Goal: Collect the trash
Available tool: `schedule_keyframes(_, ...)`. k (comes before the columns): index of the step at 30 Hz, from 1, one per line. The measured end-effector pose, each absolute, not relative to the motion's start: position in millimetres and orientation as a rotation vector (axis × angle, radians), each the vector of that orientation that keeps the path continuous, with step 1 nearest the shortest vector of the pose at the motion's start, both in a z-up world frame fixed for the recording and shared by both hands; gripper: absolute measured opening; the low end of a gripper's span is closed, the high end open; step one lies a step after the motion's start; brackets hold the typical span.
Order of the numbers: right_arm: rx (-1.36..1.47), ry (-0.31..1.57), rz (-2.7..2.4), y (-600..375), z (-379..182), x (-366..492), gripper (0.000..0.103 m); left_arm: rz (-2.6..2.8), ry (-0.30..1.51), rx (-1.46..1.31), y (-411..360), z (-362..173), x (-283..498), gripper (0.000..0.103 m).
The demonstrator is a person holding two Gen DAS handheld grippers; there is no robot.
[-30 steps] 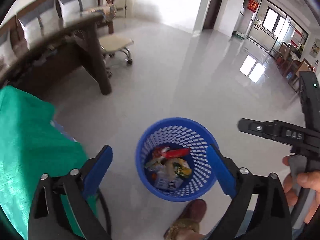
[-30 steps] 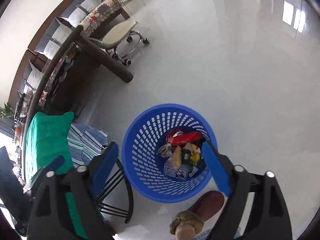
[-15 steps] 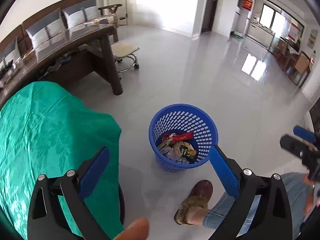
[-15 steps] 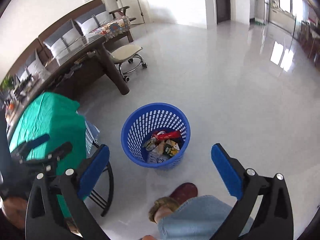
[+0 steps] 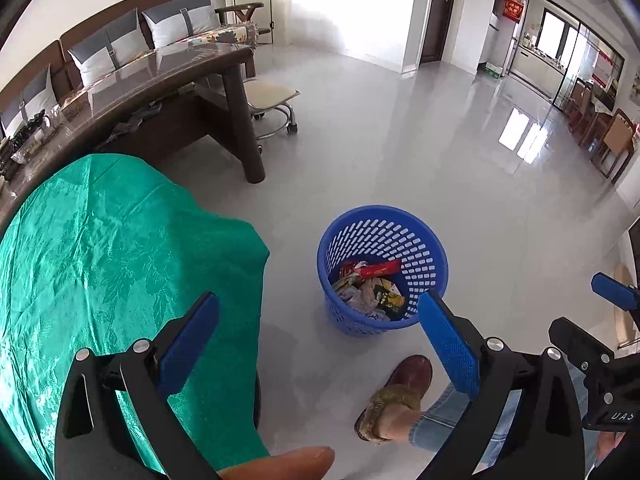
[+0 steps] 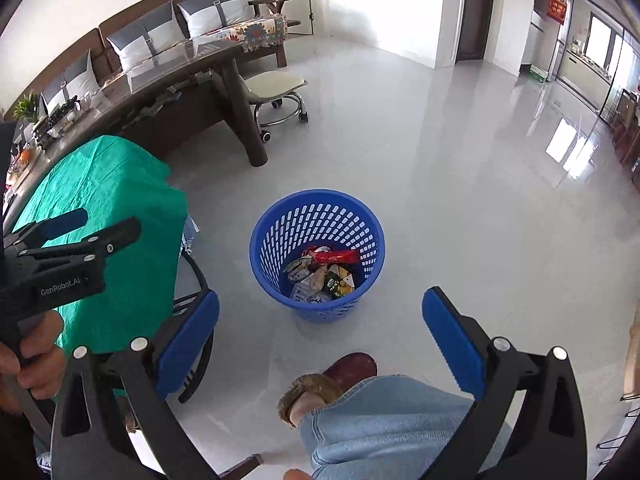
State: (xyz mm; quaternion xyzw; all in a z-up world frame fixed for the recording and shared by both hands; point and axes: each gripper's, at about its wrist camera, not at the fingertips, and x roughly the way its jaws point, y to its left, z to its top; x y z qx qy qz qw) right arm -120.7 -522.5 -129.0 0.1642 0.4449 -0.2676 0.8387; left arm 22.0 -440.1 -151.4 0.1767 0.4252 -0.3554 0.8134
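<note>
At the far left a green cloth (image 5: pixel 100 264) drapes over a piece of furniture, hanging down its near side; behind it runs a dark wooden desk (image 5: pixel 160 84) with a thick round leg, and a cushioned sofa (image 6: pixel 160 36) stands along the wall beyond. A cream stool on castors (image 6: pixel 276 92) sits just beside the desk leg.

The left gripper (image 5: pixel 318 338) hangs above the floor with its blue pads spread wide and nothing between them, one pad over the cloth's edge and the other overlapping the basket's near rim in the left wrist view. In the right wrist view it shows from the side at the left edge, over the green cloth, with the person's fingers wrapped round its handle.

Near the middle of the glossy grey floor (image 6: pixel 460 168) stands the blue perforated basket (image 6: pixel 276 232), upright and apart from the cloth-covered furniture. The trash (image 6: pixel 320 272) lies inside it at the bottom: a red wrapper (image 5: pixel 376 269) on top of crumpled packets (their labels are too small to read).

Just in front of the basket is the person's foot in a brown slipper (image 6: pixel 348 366), with a denim trouser leg (image 6: pixel 384 420).

The right gripper (image 6: pixel 320 338) is likewise released, pads wide apart and holding nothing, the basket showing between them.
</note>
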Motion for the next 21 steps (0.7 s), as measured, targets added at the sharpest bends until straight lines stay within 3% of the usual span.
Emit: schedule_keyframes(21,0.359,0.964,-0.543,-507.4,-129.3,-121.4,0.098,-0.753,0.921,0.421,-440.3,-156.4,15.1,0.098)
